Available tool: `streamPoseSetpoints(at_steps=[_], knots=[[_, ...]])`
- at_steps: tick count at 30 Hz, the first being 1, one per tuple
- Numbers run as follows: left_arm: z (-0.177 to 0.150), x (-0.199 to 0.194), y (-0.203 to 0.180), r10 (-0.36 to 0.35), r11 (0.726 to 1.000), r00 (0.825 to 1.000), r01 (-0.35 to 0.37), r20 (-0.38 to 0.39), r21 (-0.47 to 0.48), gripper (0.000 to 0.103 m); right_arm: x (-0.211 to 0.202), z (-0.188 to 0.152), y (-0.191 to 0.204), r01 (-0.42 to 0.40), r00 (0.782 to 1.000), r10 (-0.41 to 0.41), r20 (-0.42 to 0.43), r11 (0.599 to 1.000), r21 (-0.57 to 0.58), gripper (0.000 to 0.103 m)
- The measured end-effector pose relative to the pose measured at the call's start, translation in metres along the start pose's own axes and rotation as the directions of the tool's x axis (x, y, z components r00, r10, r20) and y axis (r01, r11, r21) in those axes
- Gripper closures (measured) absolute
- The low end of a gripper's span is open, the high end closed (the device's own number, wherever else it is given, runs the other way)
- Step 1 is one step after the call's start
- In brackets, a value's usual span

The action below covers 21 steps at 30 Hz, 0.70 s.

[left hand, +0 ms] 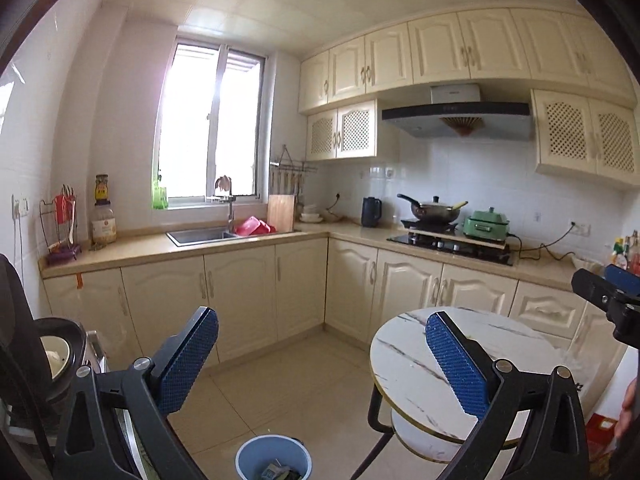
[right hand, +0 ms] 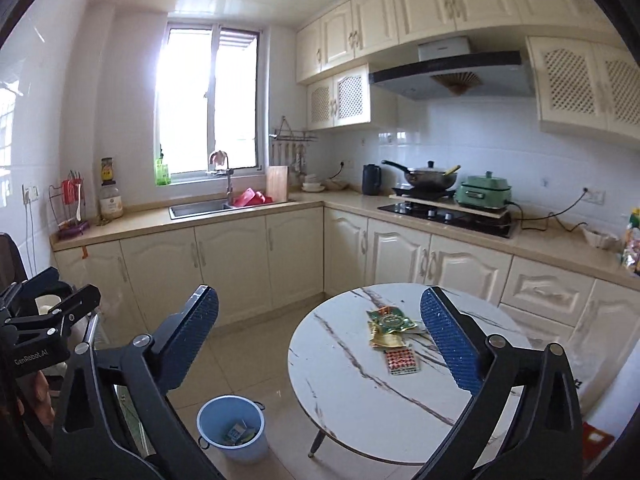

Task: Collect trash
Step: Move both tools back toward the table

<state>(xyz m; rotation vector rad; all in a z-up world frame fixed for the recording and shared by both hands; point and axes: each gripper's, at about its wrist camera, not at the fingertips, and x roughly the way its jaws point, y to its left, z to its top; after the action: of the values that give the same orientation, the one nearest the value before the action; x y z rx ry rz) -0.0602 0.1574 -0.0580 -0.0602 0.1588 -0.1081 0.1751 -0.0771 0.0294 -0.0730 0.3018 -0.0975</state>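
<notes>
**Both jaws wide and empty, wrappers waiting on the bench**

Jaws on both grippers stand wide apart with nothing between them. In the right wrist view the right gripper [right hand: 320, 334] frames the round marble bench [right hand: 348, 392] at lower centre. Two pieces of trash lie there: a green-and-gold wrapper [right hand: 392, 326] and, just below it and touching or nearly so, a small red-patterned packet [right hand: 402, 361]. Both sit close to the inner face of the right-hand finger in that frame, so they lie ahead of and below the jaws, offset toward the right finger.

The wrapper's long axis runs roughly up and down the frame; the packet's runs along the same line, tilted slightly. The blue bin [right hand: 232, 428] stands on the floor at lower left of the bench, already holding some trash.

In the left wrist view the left gripper [left hand: 322, 364] points between bin [left hand: 273, 458] and bench [left hand: 404, 368], and one of its own fingers hides the wrappers. The right gripper looks the nearer and better lined up for the pick; the likely move is down and forward, shifted a little right to centre the wrapper.
</notes>
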Motion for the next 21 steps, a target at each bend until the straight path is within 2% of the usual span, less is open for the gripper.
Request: streamPoseSetpoints(at_steps=[5, 8, 12, 21], knots=[[-0.021, -0.045, -0.021, 0.014, 1.0, 0.997, -0.015, 0.07, 0.015, 0.001, -0.037, 0.007, -0.024, 0.065, 0.996, -0.067, 0.062, 0.997, 0.027, 0.0], [-0.031, -0.061, -0.03, -0.007, 1.0, 0.996, 0.005, 0.084, 0.026, 0.001, -0.05, 0.01, -0.032, 0.084, 0.992, -0.087, 0.086, 0.996, 0.041, 0.0], [-0.043, -0.063, -0.036, -0.022, 0.999, 0.996, 0.018, 0.088, 0.042, 0.001, -0.06, 0.011, -0.046, 0.094, 0.99, -0.1, 0.103, 0.994, 0.058, 0.0], [-0.03, 0.0, -0.039, -0.037, 0.998, 0.998, 0.034, 0.047, 0.062, 0.001, -0.054, 0.002, -0.068, 0.12, 0.989, -0.125, 0.074, 0.99, 0.079, 0.0]])
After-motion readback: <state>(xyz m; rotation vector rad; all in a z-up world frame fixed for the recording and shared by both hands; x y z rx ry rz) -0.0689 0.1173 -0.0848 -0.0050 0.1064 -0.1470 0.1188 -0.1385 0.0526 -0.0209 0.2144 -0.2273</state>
